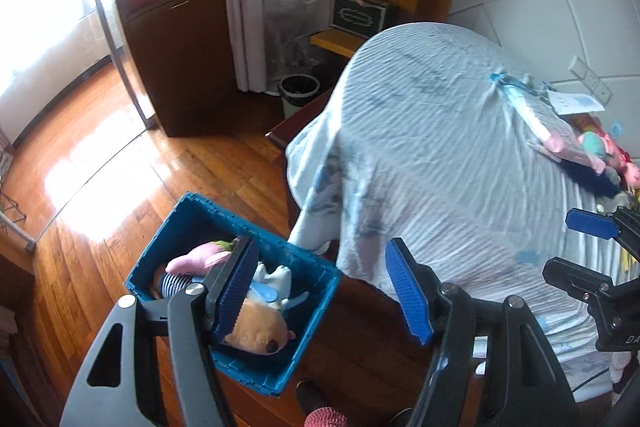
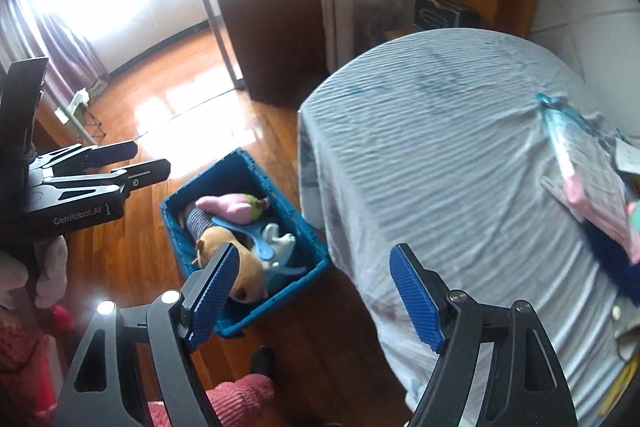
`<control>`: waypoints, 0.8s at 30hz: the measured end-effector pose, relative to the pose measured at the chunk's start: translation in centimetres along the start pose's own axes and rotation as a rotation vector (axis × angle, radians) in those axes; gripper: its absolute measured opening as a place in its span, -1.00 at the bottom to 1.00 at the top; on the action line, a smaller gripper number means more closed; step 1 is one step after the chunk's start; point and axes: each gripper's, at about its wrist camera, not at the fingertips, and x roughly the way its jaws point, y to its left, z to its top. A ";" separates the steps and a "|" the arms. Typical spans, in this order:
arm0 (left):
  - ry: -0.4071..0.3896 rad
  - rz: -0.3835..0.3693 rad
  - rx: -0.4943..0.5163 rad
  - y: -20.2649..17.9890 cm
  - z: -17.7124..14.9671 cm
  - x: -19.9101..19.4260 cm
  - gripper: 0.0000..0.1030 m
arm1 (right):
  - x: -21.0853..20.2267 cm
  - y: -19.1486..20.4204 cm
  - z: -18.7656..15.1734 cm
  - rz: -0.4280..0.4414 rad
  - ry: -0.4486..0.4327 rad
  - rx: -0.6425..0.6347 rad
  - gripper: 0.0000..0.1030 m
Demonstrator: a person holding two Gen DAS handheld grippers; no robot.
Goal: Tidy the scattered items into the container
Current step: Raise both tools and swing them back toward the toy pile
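Left wrist view: left hand-held gripper (image 1: 328, 291) spread wide, empty, above blue crate (image 1: 192, 223) on floor; plush toys (image 1: 260, 331) inside. More toys (image 1: 600, 151) at bed (image 1: 440, 155) edge.

Right wrist view: right hand-held gripper (image 2: 316, 297) spread wide, empty. Crate (image 2: 176, 227) beside bed (image 2: 460, 167); left finger hides crate corner.

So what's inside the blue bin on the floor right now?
The blue bin holds a tan plush dog with a striped body, a pink plush, a light blue plastic piece and a white figure. Anything beneath them is hidden.
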 end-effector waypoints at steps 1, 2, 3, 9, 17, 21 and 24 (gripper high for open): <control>-0.006 -0.019 0.023 -2.2 0.2 -0.5 0.27 | -1.6 -1.4 -0.9 -0.017 -0.016 0.024 0.51; -0.013 -0.033 0.046 -4.4 0.2 -0.9 0.27 | -3.1 -2.7 -1.8 -0.035 -0.031 0.049 0.51; -0.018 -0.047 0.064 -6.4 0.3 -1.3 0.27 | -4.2 -3.6 -2.5 -0.052 -0.041 0.064 0.51; -0.053 -0.116 0.177 -18.3 -0.2 -3.3 0.27 | -11.5 -10.9 -7.2 -0.170 -0.145 0.207 0.51; -0.083 -0.231 0.312 -30.6 -1.8 -5.7 0.27 | -20.2 -19.2 -14.0 -0.282 -0.240 0.396 0.51; -0.079 -0.277 0.375 -35.1 -2.3 -6.3 0.27 | -22.7 -21.9 -16.8 -0.325 -0.255 0.462 0.51; -0.077 -0.309 0.423 -38.1 -2.3 -6.2 0.27 | -24.2 -23.5 -18.4 -0.362 -0.256 0.497 0.51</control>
